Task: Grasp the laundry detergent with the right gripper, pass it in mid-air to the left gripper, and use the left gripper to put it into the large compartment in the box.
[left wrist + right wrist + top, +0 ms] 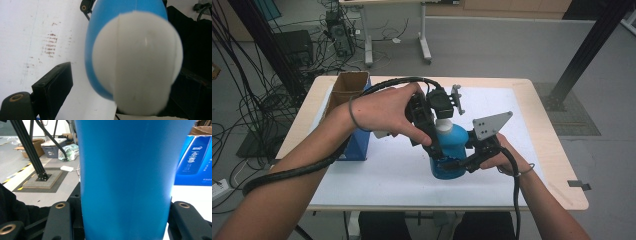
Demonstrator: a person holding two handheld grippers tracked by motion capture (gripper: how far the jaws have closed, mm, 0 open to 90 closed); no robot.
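Note:
A blue bottle [451, 150] with a white cap [445, 125] stands upright on the white mat [377, 175]. My right gripper [460, 162] comes in from the right and is shut on the bottle's lower body [125, 177], one jaw on each side. My left gripper [435, 131] reaches down from above around the bottle's top. In the left gripper view the white cap [135, 62] sits between its jaws. Its left finger [53, 85] stands clear of the cap with white mat showing in the gap. The right jaw is a dark shape close beside the cap.
A tall blue carton [357, 142] with open brown flaps stands at the table's left, also seen as the blue carton [195, 160] behind the bottle. The wooden table edge [562, 165] lies right of the mat. Cables and black frame posts stand on the floor beyond.

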